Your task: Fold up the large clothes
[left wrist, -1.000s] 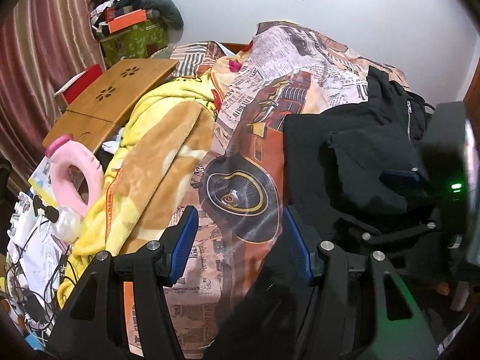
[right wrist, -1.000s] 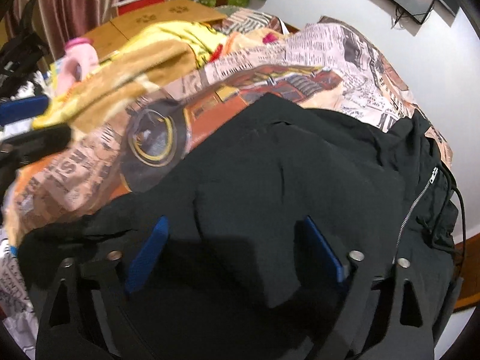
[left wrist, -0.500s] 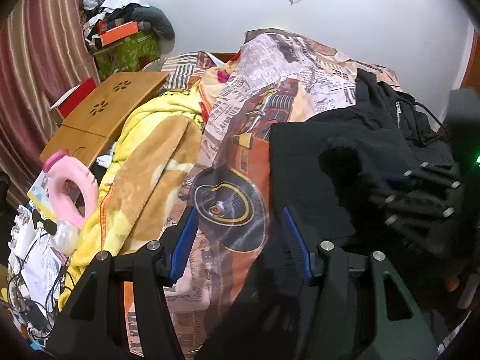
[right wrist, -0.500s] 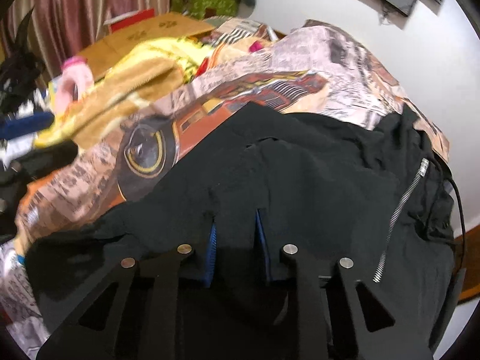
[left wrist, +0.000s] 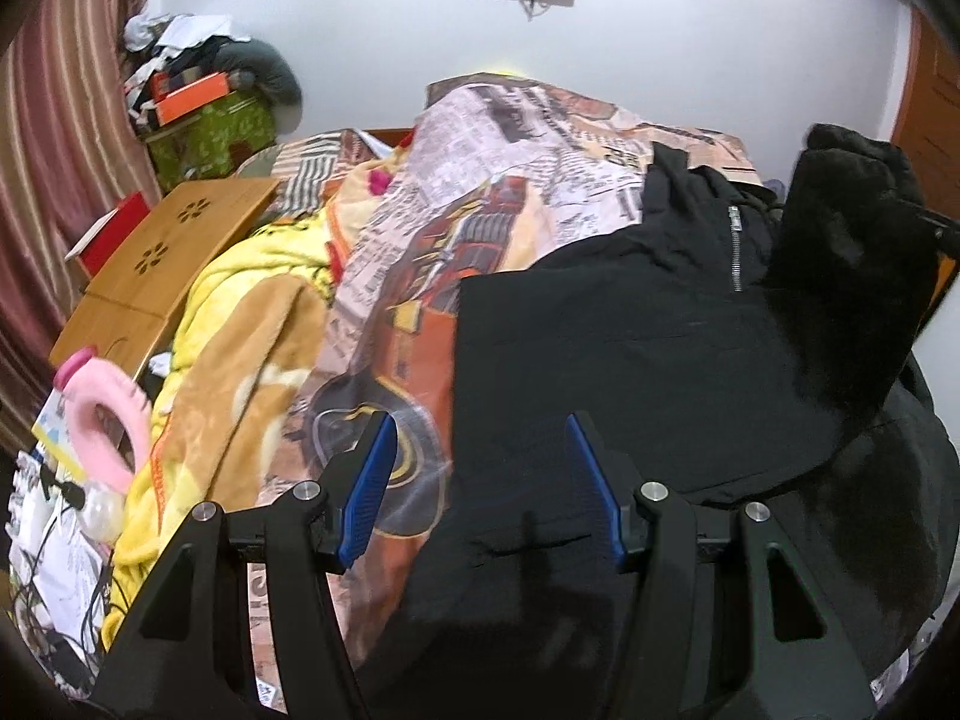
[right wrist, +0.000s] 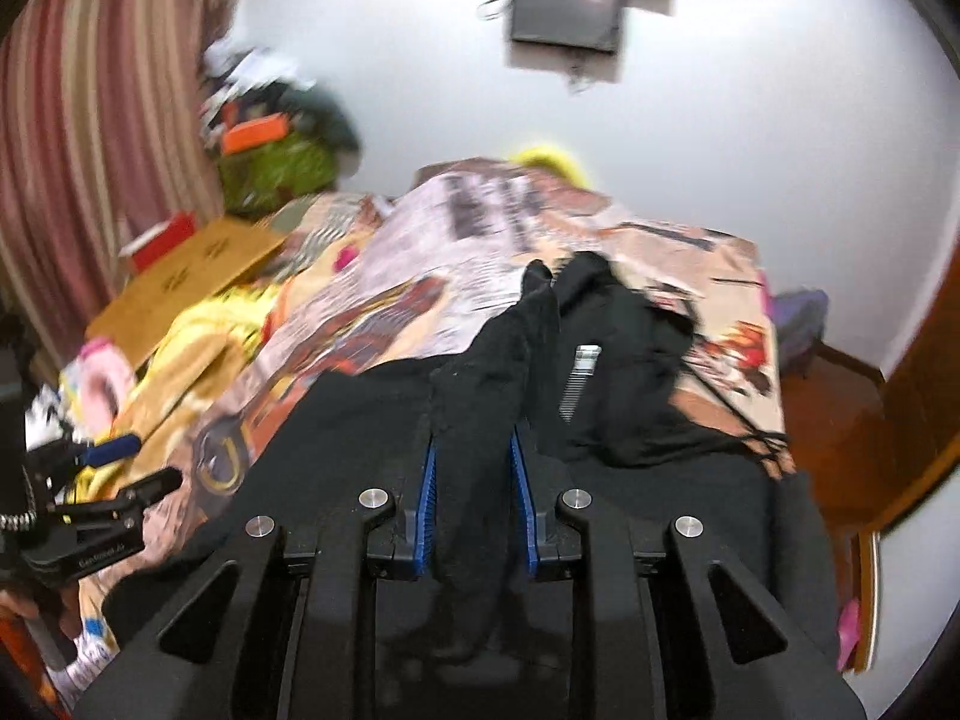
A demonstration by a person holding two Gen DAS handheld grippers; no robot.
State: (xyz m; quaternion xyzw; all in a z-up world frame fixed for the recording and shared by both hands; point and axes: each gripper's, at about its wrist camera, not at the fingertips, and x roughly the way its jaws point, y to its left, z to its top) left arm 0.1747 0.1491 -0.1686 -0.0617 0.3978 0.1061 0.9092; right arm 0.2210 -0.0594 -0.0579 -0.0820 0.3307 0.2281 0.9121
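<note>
Right gripper (right wrist: pixel 474 510): blue pads pressed together on a bunched ridge of black fabric, a raised fold of the black zip-up jacket (right wrist: pixel 612 396). The fabric rises out of the pinch and drapes forward toward the far end of the bed, so the piece is held lifted, not flat. Judgement: this is the carry stage of a fold, a sleeve or side panel brought across the jacket body. The right wrist view is blurred, so which part of the garment it is cannot be told.

Left gripper (left wrist: pixel 480 480): jaws wide apart, holding nothing, hovering over the jacket's left edge, near the edge of the bed. One blue pad lies over the printed bedspread (left wrist: pixel 498 180), the other over black cloth. Judgement: placed to pin or take this edge while the other side is folded over.

Jacket body lies spread on the right half of the bed, on top of the bedspread; metal zipper (left wrist: pixel 734 252) toward the far right corner. A dark lifted mass (left wrist: pixel 852 228) at the right edge is probably the held fabric.

Surroundings: yellow-and-tan blanket (left wrist: pixel 240 330) along the bed's left edge; wooden lap table (left wrist: pixel 162 252) and pink ring cushion (left wrist: pixel 108 408) beyond it.
</note>
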